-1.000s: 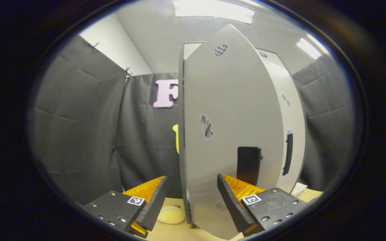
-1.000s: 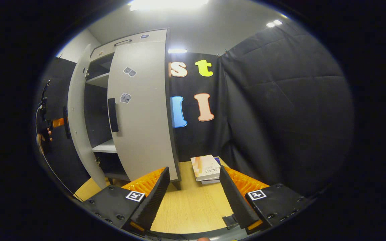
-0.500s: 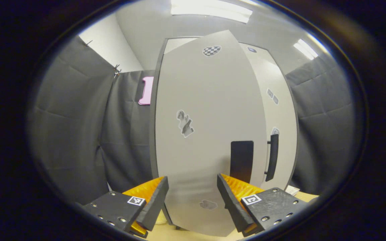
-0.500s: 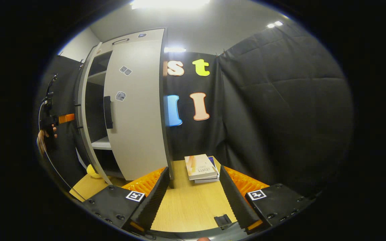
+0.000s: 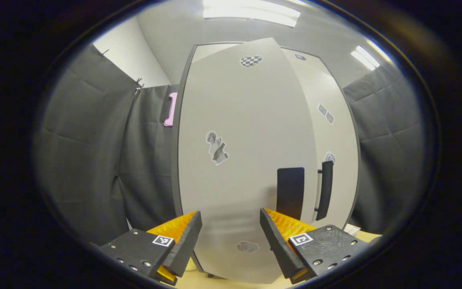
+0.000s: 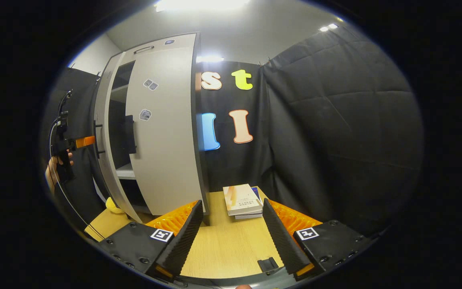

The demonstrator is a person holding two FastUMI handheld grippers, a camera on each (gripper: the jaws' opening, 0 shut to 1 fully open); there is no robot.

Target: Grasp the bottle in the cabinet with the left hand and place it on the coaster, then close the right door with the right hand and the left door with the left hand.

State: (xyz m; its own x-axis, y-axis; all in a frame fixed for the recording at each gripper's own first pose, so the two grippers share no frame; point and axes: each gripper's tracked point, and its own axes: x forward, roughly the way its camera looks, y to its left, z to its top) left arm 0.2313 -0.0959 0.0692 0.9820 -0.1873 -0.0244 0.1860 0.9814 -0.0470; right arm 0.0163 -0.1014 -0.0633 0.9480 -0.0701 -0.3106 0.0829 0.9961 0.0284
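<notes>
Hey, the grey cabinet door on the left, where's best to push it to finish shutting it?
Probably the left grey cabinet door near its black handle, from the front: that free edge lies farthest from the hinges. The open left gripper already faces it.

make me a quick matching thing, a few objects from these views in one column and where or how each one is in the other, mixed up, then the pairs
Things:
1. left door
2. stacked books
3. left gripper
4. right gripper

Places or states:
A. lying on the wooden table beside the cabinet
B. open and empty, over the bare tabletop
C. almost closed, a narrow gap left to the right door
D. open, close in front of a grey door face

Pairs: 1-C, 2-A, 3-D, 4-B
</notes>
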